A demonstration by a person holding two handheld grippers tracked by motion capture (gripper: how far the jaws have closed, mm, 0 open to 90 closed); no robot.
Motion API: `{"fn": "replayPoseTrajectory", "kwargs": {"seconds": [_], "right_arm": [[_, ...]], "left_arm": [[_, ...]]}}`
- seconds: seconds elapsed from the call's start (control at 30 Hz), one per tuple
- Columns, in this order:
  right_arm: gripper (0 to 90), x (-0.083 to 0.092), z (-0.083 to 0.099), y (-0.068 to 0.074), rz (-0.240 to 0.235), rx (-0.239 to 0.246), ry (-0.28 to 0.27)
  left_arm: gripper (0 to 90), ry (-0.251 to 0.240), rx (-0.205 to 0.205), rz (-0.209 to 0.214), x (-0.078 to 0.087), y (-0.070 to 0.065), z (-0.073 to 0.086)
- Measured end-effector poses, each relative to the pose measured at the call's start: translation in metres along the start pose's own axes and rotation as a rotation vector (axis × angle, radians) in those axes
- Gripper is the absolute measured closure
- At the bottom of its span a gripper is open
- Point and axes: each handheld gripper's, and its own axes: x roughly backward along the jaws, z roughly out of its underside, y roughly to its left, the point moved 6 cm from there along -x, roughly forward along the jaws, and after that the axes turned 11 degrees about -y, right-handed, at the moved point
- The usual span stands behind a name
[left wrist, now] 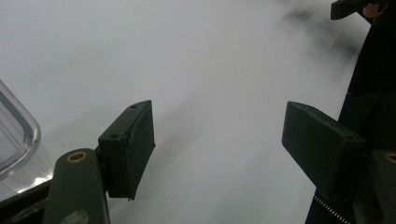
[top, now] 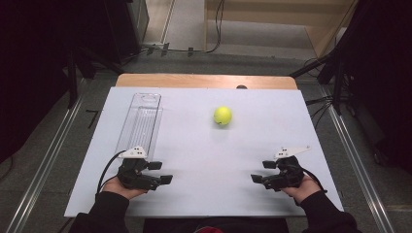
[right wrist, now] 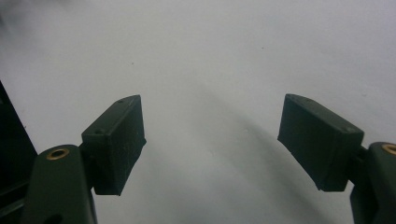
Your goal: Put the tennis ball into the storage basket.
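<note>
A yellow-green tennis ball (top: 222,115) lies on the white board (top: 204,194), a little right of the middle and toward the far side. My left gripper (top: 161,172) rests low at the near left, its jaws pointing right and open with nothing between them. My right gripper (top: 262,171) rests at the near right, pointing left toward the other, open and empty as well. In the left gripper view my own gripper (left wrist: 219,140) frames bare white board. In the right gripper view my right gripper (right wrist: 210,140) shows the same.
A long clear plastic tray (top: 141,121) lies lengthwise at the left of the board, just beyond my left gripper; its rounded corner (left wrist: 14,130) shows in the left gripper view. The wooden table edge (top: 204,80) runs along the far side. Metal rails flank the table.
</note>
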Motion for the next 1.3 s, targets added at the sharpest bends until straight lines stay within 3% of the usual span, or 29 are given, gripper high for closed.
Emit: {"fn": "replayPoseTrajectory", "kwargs": {"seconds": [0.37,0.53,0.8,1.13,1.3], "right_arm": [[20.6,0.000,0.000,-0.001,0.006,-0.001,-0.003],[20.6,0.001,0.000,-0.001,0.014,-0.001,-0.004],[20.6,0.002,0.000,-0.001,0.013,0.000,-0.005],[20.6,0.001,0.000,-0.001,0.011,0.001,-0.003],[20.6,0.001,0.000,-0.001,0.011,0.002,-0.002]], "left_arm": [[26.5,0.003,0.009,-0.011,-0.002,-0.002,-0.003],[26.5,0.018,-0.009,-0.011,-0.007,-0.008,-0.007],[26.5,0.027,0.016,-0.002,-0.016,-0.013,-0.012],[26.4,0.021,0.011,-0.011,-0.021,-0.016,-0.018],[23.2,0.021,0.015,-0.037,-0.025,-0.017,-0.023]]}}
